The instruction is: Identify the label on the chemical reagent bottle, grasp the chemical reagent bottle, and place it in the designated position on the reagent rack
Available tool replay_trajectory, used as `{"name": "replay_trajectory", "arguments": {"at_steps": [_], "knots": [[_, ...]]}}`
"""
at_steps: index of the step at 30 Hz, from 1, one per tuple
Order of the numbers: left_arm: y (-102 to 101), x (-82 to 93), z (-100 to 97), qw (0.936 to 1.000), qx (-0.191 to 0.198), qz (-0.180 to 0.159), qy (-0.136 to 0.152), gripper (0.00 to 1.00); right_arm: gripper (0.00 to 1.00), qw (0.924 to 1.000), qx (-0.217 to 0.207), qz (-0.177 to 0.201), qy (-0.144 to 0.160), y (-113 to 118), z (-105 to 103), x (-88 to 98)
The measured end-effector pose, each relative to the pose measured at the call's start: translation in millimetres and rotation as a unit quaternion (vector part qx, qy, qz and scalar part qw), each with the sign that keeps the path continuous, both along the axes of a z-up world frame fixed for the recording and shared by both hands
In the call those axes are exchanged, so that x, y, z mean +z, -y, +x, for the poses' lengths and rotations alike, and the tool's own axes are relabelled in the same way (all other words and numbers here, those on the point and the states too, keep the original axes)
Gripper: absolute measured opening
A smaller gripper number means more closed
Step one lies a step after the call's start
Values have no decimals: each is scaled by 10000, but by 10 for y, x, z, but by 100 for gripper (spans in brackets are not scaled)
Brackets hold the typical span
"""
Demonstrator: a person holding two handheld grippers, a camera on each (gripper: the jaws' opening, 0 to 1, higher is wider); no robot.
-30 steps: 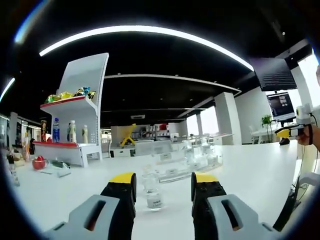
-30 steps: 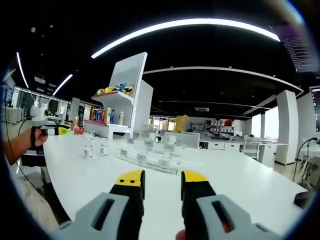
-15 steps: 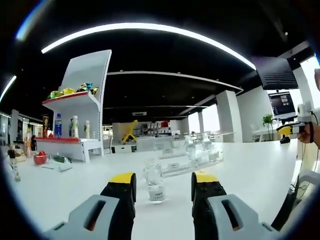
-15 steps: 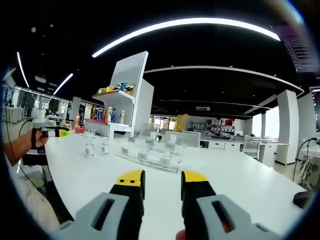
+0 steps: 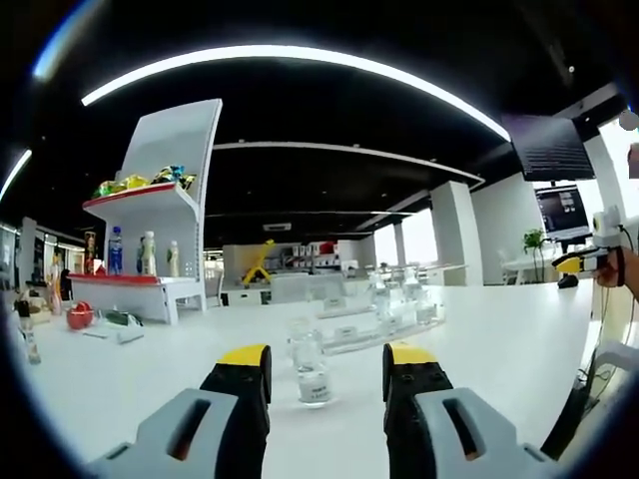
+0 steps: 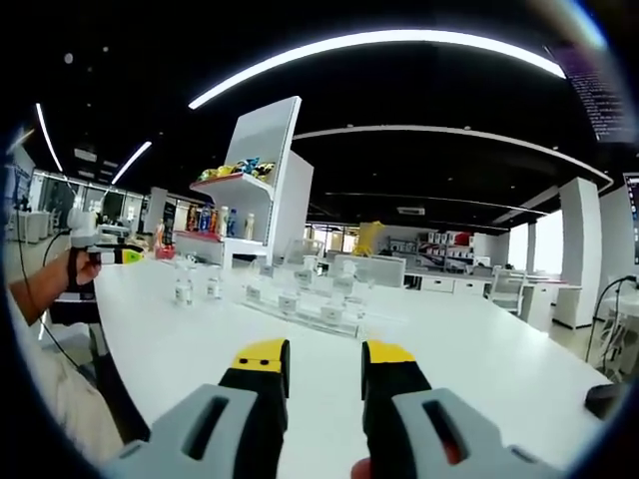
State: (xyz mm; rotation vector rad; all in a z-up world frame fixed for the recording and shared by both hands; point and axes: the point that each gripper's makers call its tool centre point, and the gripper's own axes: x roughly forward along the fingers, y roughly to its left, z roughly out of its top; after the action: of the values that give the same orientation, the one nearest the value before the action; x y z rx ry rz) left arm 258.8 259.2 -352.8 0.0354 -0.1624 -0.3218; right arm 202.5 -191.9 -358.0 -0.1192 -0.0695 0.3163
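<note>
In the left gripper view, the left gripper [image 5: 324, 371] sat low over a white table [image 5: 499, 339], its two yellow-tipped jaws parted wide and holding nothing. A small clear bottle [image 5: 311, 363] with a white label stood upright on the table in line with the gap between the jaws, a little beyond their tips and touching neither. The print on its label was too small to read. Behind it, further along the table, lay a clear rack [image 5: 384, 314] with several more small bottles standing in it. To the left a white shelf unit [image 5: 160, 230] with red edges carried drink bottles on its lower level and bright packets above, and a red object [image 5: 79, 317] lay near its foot. At the right edge a hand [image 5: 619, 267] held the right gripper [image 5: 571, 262] above the table, well apart from the bottle.

In the right gripper view, the right gripper [image 6: 325, 364] also hung over the table [image 6: 479, 349] with its jaws apart and empty. The rack [image 6: 305, 299] stood well ahead of it, its small labelled bottles upright in rows. Two loose bottles [image 6: 197, 287] stood side by side on the table just left of the rack; which of them was the one before the left gripper I could not tell. At the far left a hand [image 6: 82, 269] held the left gripper [image 6: 125, 256] low near those two bottles. The shelf unit [image 6: 262, 190] rose behind them.
</note>
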Motion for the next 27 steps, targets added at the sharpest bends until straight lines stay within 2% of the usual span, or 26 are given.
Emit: {"name": "replay_trajectory", "arguments": {"at_steps": [14,24,27], "knots": [[-23,-10,6,9998,-89,131,-90,45,28,9996,238,91,-85,0,6,-50],[-13,-16,152,9994,-228,146,-236,45,29,9974,612,-192,-340,-181,138,-142],[-18,-25,183,9991,-245,132,-306,45,29,9969,653,-205,-395,-171,177,-202]]}}
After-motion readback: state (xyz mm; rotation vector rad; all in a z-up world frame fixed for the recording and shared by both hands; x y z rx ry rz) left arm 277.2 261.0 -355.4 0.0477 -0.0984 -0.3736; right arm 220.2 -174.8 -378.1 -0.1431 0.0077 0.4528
